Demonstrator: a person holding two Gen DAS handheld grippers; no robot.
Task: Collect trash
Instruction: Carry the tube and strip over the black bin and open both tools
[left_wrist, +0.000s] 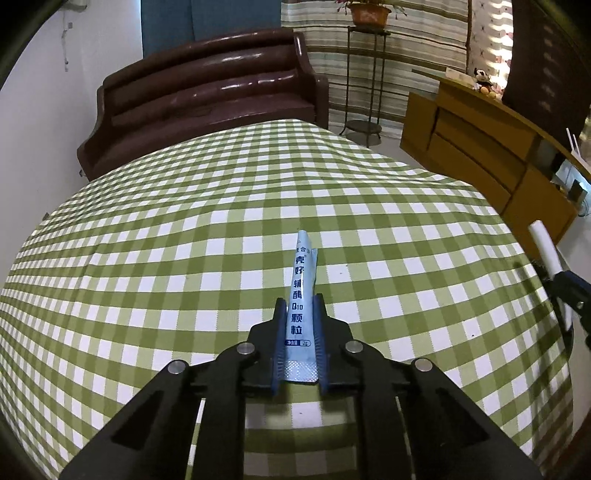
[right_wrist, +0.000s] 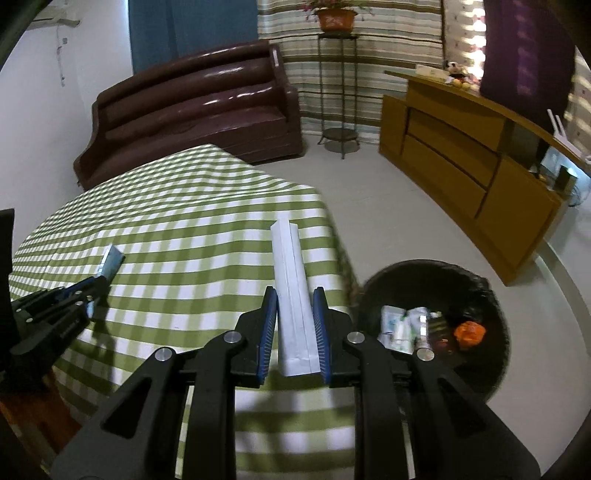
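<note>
Left gripper (left_wrist: 300, 302): jaws closed on a light blue sachet (left_wrist: 301, 295) with dark blue print. The blue pads press on both long edges of the packet's lower half; its upper end sticks out forward past the fingertips. The packet is held above the green-and-white checked tablecloth (left_wrist: 184, 240), clear of the surface.

Right gripper (right_wrist: 294, 295): jaws closed on a long white packet (right_wrist: 291, 277), plain side up with a seam along its length. Pads grip both long edges near the packet's lower end; the rest projects forward over the table's right edge region.

In the right wrist view the left gripper shows at the left edge, its sachet tip pointing up over the cloth. In the left wrist view the white packet shows at the far right edge.

Black round trash bin (right_wrist: 436, 273) stands on the floor just beside the table's right side, below and right of the right gripper. Inside: several pale wrappers and one orange crumpled item (right_wrist: 469, 332).

Background: brown sofa (left_wrist: 207, 92), wooden cabinet (right_wrist: 461, 158), plant stand (right_wrist: 340, 92).
</note>
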